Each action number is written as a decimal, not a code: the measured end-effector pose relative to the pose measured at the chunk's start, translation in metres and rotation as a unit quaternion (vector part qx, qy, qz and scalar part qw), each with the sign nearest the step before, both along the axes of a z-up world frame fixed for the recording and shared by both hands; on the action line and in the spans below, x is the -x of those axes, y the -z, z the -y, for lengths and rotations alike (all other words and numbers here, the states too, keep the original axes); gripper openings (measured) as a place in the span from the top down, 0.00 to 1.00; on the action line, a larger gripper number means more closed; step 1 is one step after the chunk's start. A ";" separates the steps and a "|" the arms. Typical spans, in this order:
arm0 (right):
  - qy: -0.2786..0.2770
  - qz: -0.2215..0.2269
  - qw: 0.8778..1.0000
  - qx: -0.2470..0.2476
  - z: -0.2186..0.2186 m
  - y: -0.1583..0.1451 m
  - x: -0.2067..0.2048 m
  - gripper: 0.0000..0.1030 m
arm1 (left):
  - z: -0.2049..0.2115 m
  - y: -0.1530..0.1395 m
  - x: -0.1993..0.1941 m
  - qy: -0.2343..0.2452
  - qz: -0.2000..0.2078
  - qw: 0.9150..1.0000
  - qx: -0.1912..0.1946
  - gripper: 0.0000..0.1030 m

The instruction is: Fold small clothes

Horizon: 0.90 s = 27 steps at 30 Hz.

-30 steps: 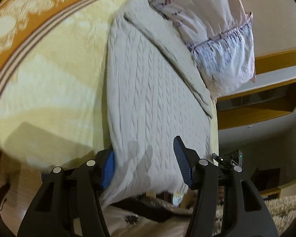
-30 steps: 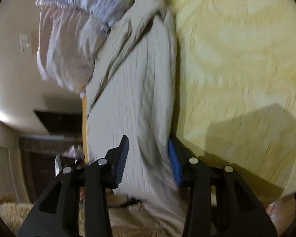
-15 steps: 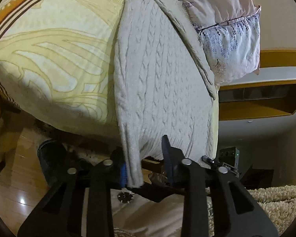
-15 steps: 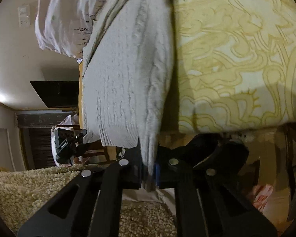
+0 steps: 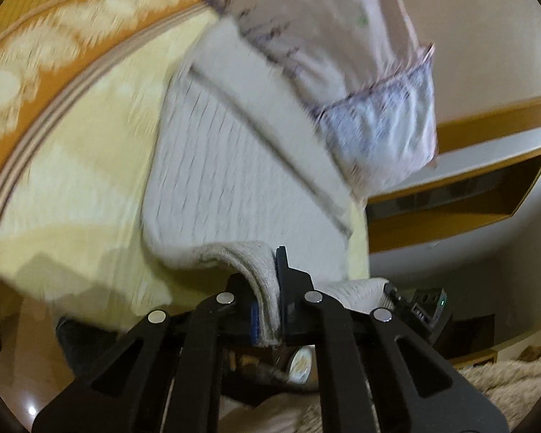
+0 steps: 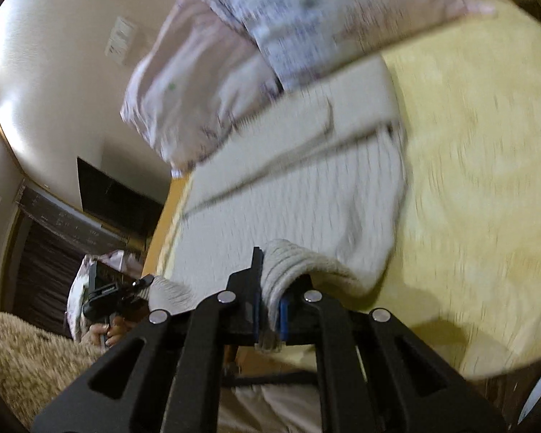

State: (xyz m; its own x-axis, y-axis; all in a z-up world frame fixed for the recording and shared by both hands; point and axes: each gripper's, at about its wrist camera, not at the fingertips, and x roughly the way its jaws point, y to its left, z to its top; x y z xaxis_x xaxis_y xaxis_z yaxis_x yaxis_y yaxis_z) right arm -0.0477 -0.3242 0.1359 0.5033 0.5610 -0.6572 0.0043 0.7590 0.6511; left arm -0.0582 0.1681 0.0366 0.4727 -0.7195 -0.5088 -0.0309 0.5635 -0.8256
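1. The cream knit sweater (image 5: pixel 234 166) lies on the yellow bed (image 5: pixel 90 195), collar toward twelve o'clock under the pillows (image 5: pixel 342 54).
2. Left gripper (image 5: pixel 270 310) and right gripper (image 6: pixel 270 310): jaws clamped on the hem corners (six o'clock).
3. It looks soft, floppy and fairly light; hem corners suit gripping.

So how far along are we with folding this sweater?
Early stage. Done: the cable-knit sweater lies spread on the yellow bedspread, one sleeve crossed over its upper body. In hand: the left gripper and the right gripper are each shut on a bottom hem corner, the hem raised off the bed. Left: carry the hem toward the pillows and lay it down.
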 end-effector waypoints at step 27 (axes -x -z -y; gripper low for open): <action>0.080 0.117 0.990 -0.010 0.014 -0.017 -0.148 0.93 | 0.005 -0.057 -0.206 -0.038 0.112 0.993 0.016 0.94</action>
